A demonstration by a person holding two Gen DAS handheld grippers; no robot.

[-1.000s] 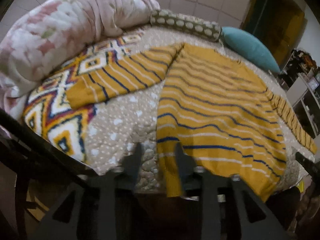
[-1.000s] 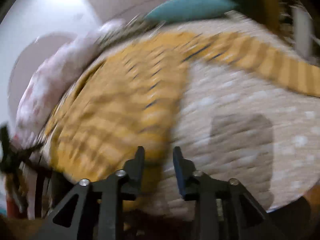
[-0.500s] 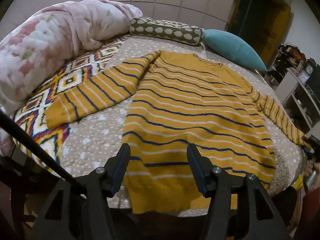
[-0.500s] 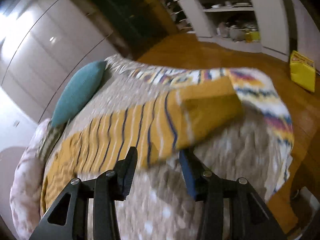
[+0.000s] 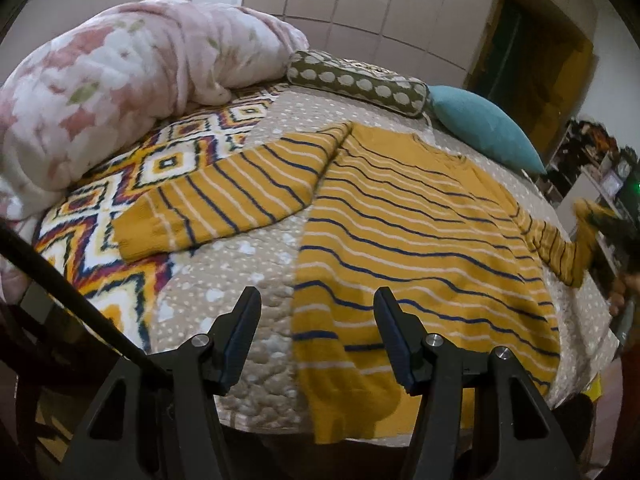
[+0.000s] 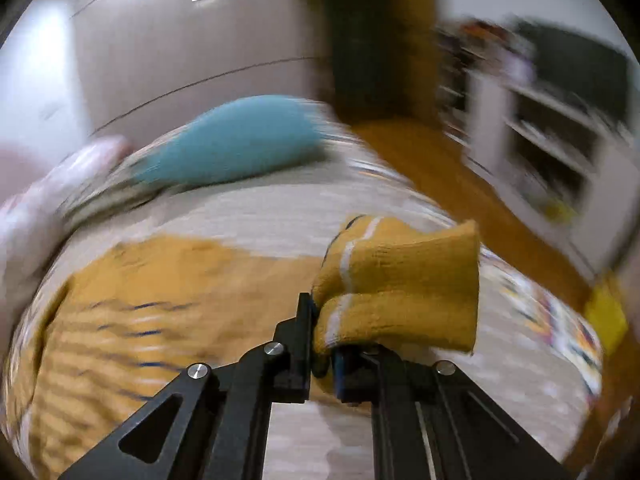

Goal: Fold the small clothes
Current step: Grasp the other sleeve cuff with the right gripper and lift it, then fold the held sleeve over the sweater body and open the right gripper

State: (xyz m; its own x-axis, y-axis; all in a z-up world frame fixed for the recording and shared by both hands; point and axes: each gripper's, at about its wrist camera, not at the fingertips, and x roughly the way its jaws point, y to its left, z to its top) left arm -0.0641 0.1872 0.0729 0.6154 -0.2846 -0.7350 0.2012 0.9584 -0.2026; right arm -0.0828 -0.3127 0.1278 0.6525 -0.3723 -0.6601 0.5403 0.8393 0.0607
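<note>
Right gripper [image 6: 322,344] clamped on the cuff of the mustard-yellow knit sweater with navy and white stripes [image 5: 420,248], spread flat on the dotted beige quilted bedspread [image 5: 240,280], sleeve lifted at the body's right edge, left gripper [image 5: 316,334] half-spread and empty over the near hem.

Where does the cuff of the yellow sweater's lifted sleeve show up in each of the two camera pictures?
Left wrist view: sleeve cuff at the far right edge, raised off the bed.
Right wrist view: sleeve cuff centre, pinched in the right gripper.
Shared landmark: teal pillow.
</note>
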